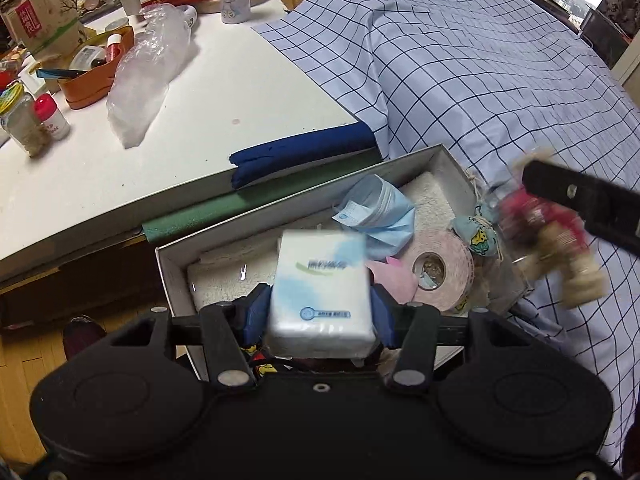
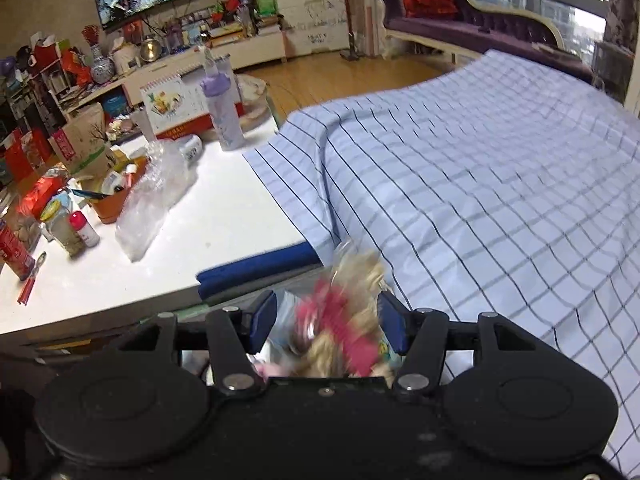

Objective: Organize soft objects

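Note:
My left gripper (image 1: 320,312) is shut on a white and blue tissue pack (image 1: 320,292) and holds it above a grey open box (image 1: 176,276). The box holds a white towel (image 1: 228,280), a blue face mask (image 1: 376,212), a pink tape roll (image 1: 440,272) and a pink cloth (image 1: 388,276). My right gripper (image 2: 328,328) is shut on a blurred plush doll in a red dress (image 2: 340,320). That doll also shows in the left wrist view (image 1: 548,232), hanging from the right gripper just right of the box, beside a small blue pouch (image 1: 478,236).
A white table (image 1: 160,140) at the left carries a plastic bag (image 1: 144,76), an orange tray (image 1: 96,76), jars and bottles. A blue checked cloth (image 1: 500,80) covers the surface at the right. A dark blue pad (image 1: 304,152) and a green pad (image 1: 240,208) line the table edge.

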A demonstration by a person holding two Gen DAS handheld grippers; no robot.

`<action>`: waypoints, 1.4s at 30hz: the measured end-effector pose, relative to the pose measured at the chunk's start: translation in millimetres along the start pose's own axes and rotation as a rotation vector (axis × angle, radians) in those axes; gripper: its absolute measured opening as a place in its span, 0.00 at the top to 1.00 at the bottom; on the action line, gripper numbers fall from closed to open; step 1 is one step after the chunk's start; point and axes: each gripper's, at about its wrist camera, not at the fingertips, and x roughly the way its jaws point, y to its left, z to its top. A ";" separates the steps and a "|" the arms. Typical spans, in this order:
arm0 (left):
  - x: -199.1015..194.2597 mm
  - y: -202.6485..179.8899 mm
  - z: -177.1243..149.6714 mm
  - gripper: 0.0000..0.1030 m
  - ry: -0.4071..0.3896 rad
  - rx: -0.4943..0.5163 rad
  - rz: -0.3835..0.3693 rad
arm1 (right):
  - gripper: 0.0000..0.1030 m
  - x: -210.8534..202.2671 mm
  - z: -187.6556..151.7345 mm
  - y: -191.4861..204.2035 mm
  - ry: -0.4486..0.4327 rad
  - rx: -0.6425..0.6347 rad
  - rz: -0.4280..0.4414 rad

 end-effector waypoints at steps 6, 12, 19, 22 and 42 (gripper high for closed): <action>-3.1 9.2 2.3 0.37 -0.026 -0.024 0.014 | 0.27 -4.4 13.3 11.2 -0.047 -0.007 -0.014; -4.3 16.9 2.2 0.37 -0.026 -0.055 -0.002 | 0.27 -8.8 8.6 16.7 -0.056 -0.002 -0.017; -5.2 17.6 0.7 0.36 -0.028 -0.047 0.006 | 0.27 -8.0 -3.4 9.9 -0.054 0.002 -0.054; -5.2 16.6 0.2 0.36 -0.029 -0.037 0.013 | 0.27 -8.4 -8.1 3.6 -0.052 0.018 -0.068; -28.4 -3.7 -13.9 0.36 -0.130 0.021 0.038 | 0.25 -51.2 -39.6 -24.9 -0.126 0.105 -0.100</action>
